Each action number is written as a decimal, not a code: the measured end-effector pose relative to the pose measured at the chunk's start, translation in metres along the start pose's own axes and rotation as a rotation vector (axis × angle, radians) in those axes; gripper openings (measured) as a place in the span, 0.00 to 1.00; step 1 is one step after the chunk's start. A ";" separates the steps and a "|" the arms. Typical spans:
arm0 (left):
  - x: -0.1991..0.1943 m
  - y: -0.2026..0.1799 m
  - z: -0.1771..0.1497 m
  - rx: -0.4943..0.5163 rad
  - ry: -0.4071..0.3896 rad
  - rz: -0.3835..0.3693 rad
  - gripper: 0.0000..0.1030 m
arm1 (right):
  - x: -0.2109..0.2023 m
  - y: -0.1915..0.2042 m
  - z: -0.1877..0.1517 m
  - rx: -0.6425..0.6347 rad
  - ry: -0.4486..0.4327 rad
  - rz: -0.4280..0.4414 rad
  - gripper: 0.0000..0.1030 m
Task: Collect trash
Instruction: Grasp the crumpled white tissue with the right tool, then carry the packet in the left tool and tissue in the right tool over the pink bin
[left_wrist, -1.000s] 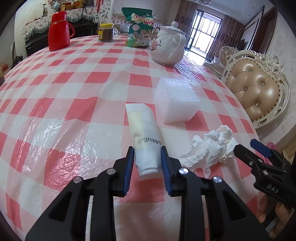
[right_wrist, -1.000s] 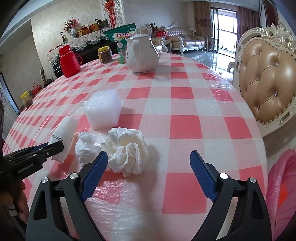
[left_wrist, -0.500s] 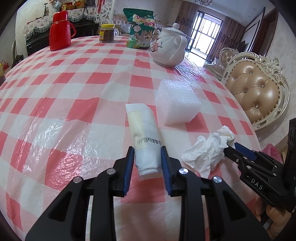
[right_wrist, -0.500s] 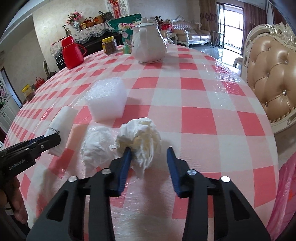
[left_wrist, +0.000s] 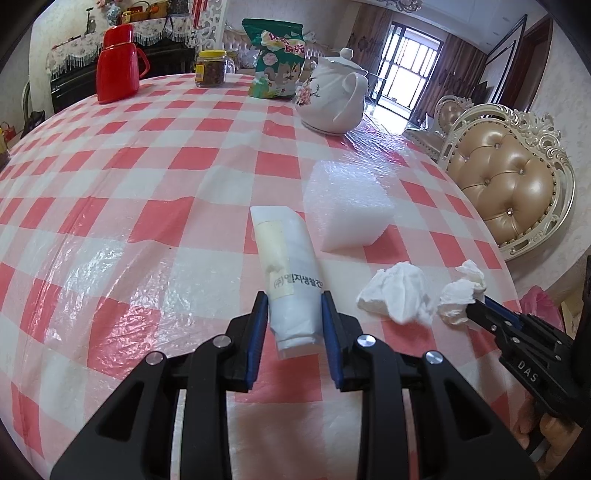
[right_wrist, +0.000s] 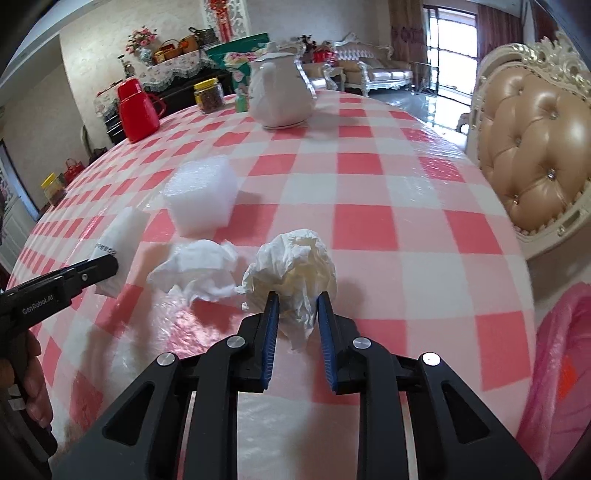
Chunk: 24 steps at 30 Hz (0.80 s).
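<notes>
Crumpled tissue wad (papery, creased)

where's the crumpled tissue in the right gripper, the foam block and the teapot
crumpled tissue (right_wrist: 295, 269), right wrist view, middle of the wad
foam block (right_wrist: 201, 197), right wrist view, front face
teapot (right_wrist: 279, 98), right wrist view, belly

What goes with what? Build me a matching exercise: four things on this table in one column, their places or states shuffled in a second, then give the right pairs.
Column one
1. white packet
2. tissue ball
3. loose tissue
4. red flask

Column two
A. standing at the far side of the table
B. clamped in the right gripper
C. lying free on the tablecloth
D. clamped in the left gripper

Pairs: 1-D, 2-B, 3-C, 4-A
</notes>
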<state>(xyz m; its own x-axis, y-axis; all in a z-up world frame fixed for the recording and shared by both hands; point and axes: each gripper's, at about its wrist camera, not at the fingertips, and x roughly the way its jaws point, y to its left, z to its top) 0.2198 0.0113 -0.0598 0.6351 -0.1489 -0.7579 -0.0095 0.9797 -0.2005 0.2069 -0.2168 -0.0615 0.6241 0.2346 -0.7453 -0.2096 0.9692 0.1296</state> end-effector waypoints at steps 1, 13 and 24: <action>0.000 0.000 0.000 0.000 0.000 0.000 0.27 | 0.000 -0.001 -0.001 0.004 0.003 0.000 0.23; 0.000 -0.001 0.000 0.002 0.001 -0.002 0.27 | -0.016 0.005 0.000 0.022 -0.037 -0.013 0.57; -0.001 -0.001 0.000 -0.001 -0.001 -0.002 0.27 | 0.015 0.019 0.012 0.009 -0.015 -0.039 0.64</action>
<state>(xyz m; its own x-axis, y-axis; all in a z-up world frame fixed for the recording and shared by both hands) 0.2190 0.0106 -0.0593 0.6356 -0.1510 -0.7571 -0.0087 0.9792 -0.2027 0.2218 -0.1941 -0.0627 0.6426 0.1975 -0.7404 -0.1781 0.9782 0.1064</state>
